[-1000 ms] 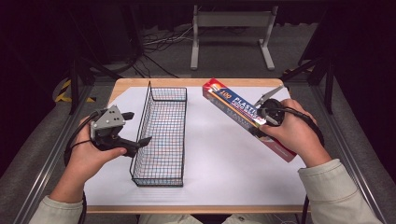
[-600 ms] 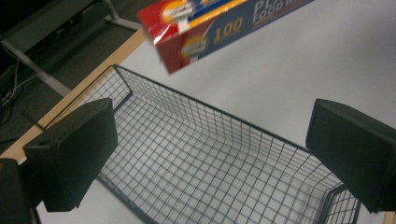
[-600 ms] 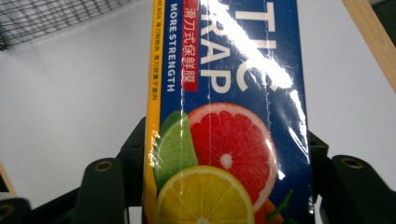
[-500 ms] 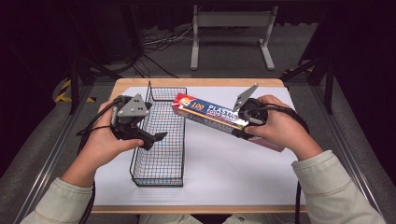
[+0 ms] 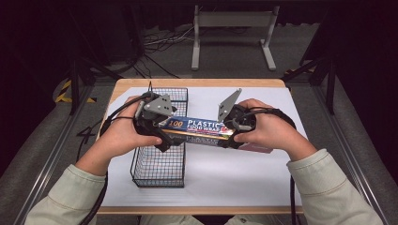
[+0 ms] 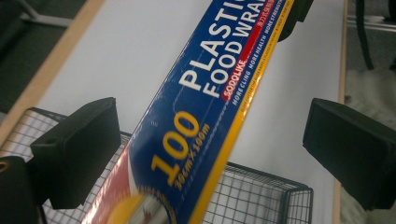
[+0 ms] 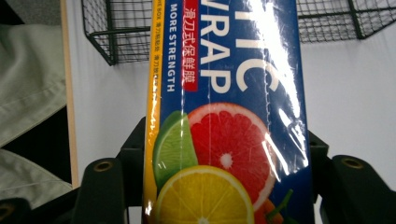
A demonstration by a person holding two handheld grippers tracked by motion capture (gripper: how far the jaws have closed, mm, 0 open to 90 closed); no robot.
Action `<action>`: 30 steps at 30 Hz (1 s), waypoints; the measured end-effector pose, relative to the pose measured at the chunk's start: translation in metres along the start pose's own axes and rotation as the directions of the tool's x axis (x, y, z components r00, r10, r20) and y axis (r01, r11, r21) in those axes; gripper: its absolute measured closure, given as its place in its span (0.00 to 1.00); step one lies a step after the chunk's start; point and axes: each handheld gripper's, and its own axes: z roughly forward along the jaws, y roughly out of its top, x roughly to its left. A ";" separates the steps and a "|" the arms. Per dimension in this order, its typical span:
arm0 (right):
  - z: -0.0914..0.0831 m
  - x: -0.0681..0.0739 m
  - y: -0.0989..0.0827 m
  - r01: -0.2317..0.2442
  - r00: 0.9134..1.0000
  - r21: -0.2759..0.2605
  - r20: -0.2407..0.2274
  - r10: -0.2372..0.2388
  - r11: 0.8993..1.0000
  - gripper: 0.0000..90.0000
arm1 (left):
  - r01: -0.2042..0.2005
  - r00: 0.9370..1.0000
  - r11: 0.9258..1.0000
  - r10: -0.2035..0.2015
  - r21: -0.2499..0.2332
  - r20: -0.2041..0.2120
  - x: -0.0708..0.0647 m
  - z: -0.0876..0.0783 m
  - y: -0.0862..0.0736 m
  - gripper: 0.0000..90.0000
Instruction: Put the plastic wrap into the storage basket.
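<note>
High view: the right tool clamps one end of the wrap box, holding it level above the basket on the desk. The left tool straddles the other end, jaws wide apart, apparently to steady it.
</note>
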 end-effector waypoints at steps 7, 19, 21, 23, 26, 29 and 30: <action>0.005 0.007 0.007 0.045 0.998 0.012 -0.033 -0.044 0.999 0.45 | -0.031 0.994 0.996 0.022 0.084 0.102 -0.006 0.022 0.008 0.06; 0.011 0.012 0.011 0.090 0.994 0.004 -0.063 -0.089 0.996 0.45 | -0.098 0.984 0.973 0.062 0.211 0.170 -0.010 0.049 0.017 0.24; 0.011 0.012 0.012 0.093 0.994 0.004 -0.066 -0.093 0.996 0.45 | -0.101 0.982 0.973 0.064 0.206 0.177 -0.010 0.050 0.019 0.32; 0.012 0.014 0.013 0.105 0.992 0.005 -0.064 -0.105 0.994 0.45 | -0.102 0.980 0.975 0.066 0.195 0.186 -0.010 0.051 0.020 0.36; 0.013 0.017 0.014 0.124 0.990 0.017 -0.068 -0.123 0.992 0.45 | -0.095 0.975 0.977 0.052 0.193 0.218 -0.008 0.058 0.020 0.34; 0.015 0.018 0.014 0.134 0.989 0.034 -0.065 -0.132 0.990 0.45 | -0.118 0.963 0.976 0.066 0.185 0.263 -0.007 0.065 0.017 0.39; 0.015 0.017 0.014 0.142 0.988 0.040 -0.068 -0.139 0.989 0.45 | -0.117 0.962 0.976 0.066 0.182 0.266 -0.007 0.067 0.017 0.39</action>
